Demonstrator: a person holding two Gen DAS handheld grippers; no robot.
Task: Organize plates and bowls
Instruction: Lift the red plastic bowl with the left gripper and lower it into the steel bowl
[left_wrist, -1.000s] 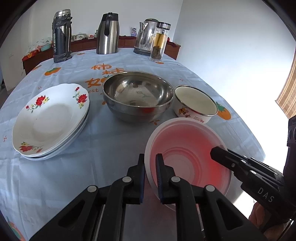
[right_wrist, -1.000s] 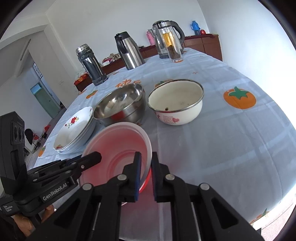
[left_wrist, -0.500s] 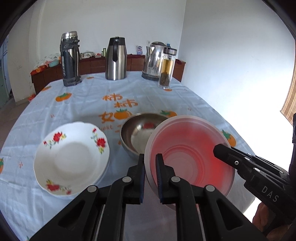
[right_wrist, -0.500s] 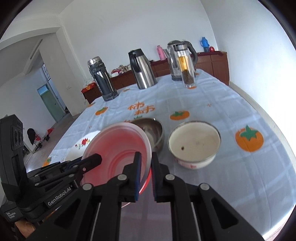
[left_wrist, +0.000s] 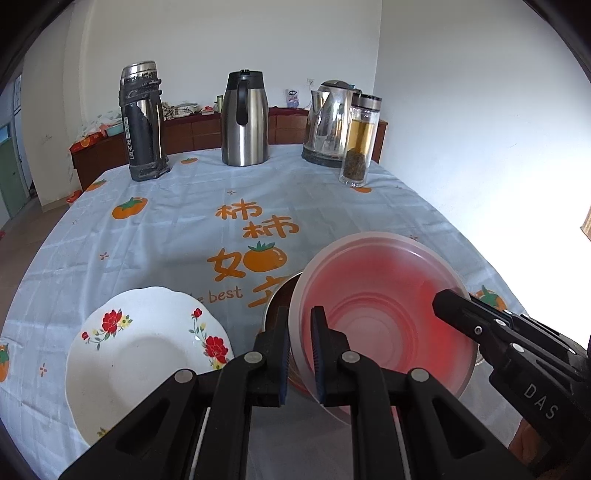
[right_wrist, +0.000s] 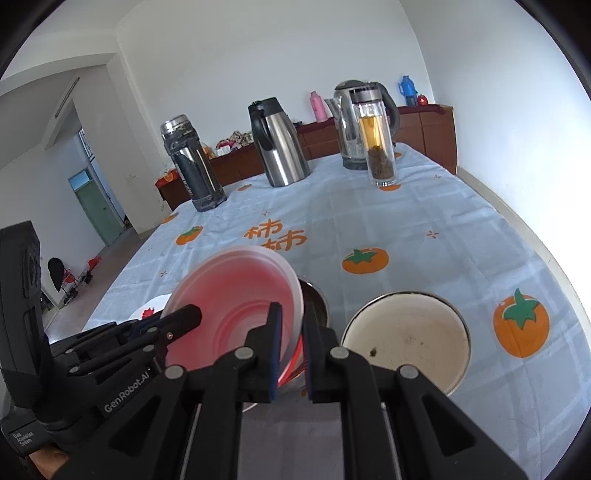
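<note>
Both grippers hold a translucent red plastic bowl by its rim, up in the air. My left gripper is shut on its left rim. My right gripper is shut on its right rim; the bowl shows in the right wrist view too. The steel bowl lies right under it, mostly hidden; a sliver shows in the right wrist view. A white enamel bowl stands to the right. A stack of white flowered plates lies to the left.
At the far end of the table stand a dark thermos, a steel carafe, an electric kettle and a glass tea bottle. A wooden sideboard stands behind. The table's right edge is close to the enamel bowl.
Both grippers have lifted the red bowl off the table and carried it up and over the steel bowl, which is now mostly covered. The table looks farther below.
</note>
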